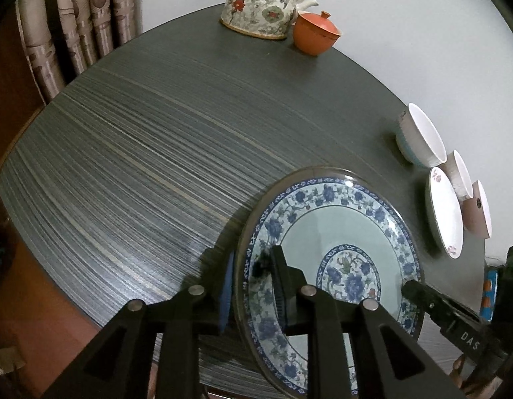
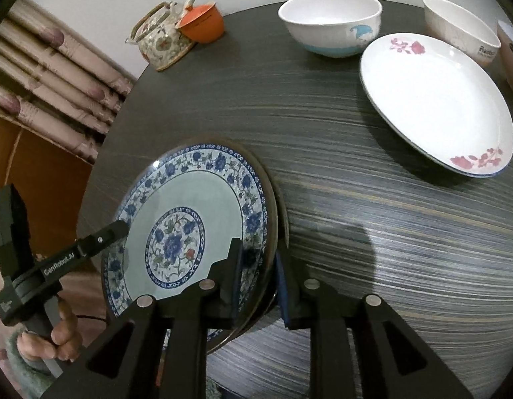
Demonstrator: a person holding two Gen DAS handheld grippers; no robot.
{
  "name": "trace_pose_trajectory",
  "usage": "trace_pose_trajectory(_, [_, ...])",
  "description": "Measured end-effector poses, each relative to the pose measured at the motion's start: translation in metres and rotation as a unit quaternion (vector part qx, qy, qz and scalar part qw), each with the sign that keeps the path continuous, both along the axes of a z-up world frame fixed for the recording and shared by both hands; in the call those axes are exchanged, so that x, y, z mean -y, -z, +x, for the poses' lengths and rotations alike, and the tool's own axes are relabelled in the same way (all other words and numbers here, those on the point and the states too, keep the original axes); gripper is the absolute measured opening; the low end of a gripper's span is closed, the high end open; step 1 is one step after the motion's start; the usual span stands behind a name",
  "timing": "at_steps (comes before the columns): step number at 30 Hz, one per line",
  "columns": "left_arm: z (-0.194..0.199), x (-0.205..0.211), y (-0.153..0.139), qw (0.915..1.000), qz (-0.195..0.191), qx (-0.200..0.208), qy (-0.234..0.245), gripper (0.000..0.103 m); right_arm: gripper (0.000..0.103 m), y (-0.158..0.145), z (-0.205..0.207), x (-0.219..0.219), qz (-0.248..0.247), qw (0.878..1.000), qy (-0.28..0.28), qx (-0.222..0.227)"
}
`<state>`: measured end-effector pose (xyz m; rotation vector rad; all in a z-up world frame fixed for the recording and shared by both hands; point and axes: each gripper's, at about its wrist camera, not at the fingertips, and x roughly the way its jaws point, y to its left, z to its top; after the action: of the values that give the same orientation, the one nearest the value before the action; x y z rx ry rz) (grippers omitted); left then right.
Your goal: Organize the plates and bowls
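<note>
A: What is the biggest thing here?

B: A round dark table [image 2: 356, 219] with fine pale streaks. On its near edge lies a large blue-and-white floral plate [image 2: 190, 212], glazed and glossy, with a second rim showing just under it on the right, so it seems to sit on another plate.

A: Who holds it?

B: A person carries a two-finger gripper in each hand. The left gripper [image 1: 253, 286] straddles the plate's left rim, one finger over the face and one outside the edge. The right gripper [image 2: 259, 282] straddles the opposite rim the same way. Both sets of fingers stand narrow around the rim; whether the pads press or have just let go, I cannot tell.

A: How would the plate handle?

B: I judge it stiff, fairly heavy, slippery from the glaze, and breakable. The rim is the only place to grip, and two opposite holds keep it level.

A: What else is there?

B: Farther right, well apart, a white plate with pink flowers [image 2: 436, 103]. Behind it, a white bowl with a blue band [image 2: 329, 23] and a smaller white bowl [image 2: 462, 30]. At the far edge, a flowered teapot [image 1: 259, 6] touching a small orange lidded cup [image 1: 316, 33].
</note>
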<state>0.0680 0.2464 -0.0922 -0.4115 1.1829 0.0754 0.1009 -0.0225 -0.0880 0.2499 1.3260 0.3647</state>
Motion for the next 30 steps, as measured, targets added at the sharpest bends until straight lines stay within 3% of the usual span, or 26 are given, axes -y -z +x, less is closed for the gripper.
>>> trace_pose_trajectory(13, [0.006, 0.007, 0.006, 0.9995, 0.030, -0.006, 0.013, 0.026, 0.036, -0.004, 0.004, -0.023, -0.047, 0.998, -0.034, 0.006])
trace_pose_trajectory(17, [0.008, 0.011, 0.009, 0.9990, 0.040, -0.011, 0.018, 0.028, 0.051, -0.005, 0.005, -0.029, -0.054, 0.998, -0.041, 0.006])
trace_pose_trajectory(20, [0.010, 0.012, 0.009, 0.9987, 0.045, -0.012, 0.020, 0.029, 0.057, -0.006, 0.003, -0.031, -0.067, 0.997, -0.043, 0.015])
trace_pose_trajectory(30, [0.008, 0.009, -0.007, 0.9973, 0.068, 0.025, 0.012, 0.038, 0.058, -0.008, 0.000, -0.023, -0.051, 0.998, -0.034, 0.030])
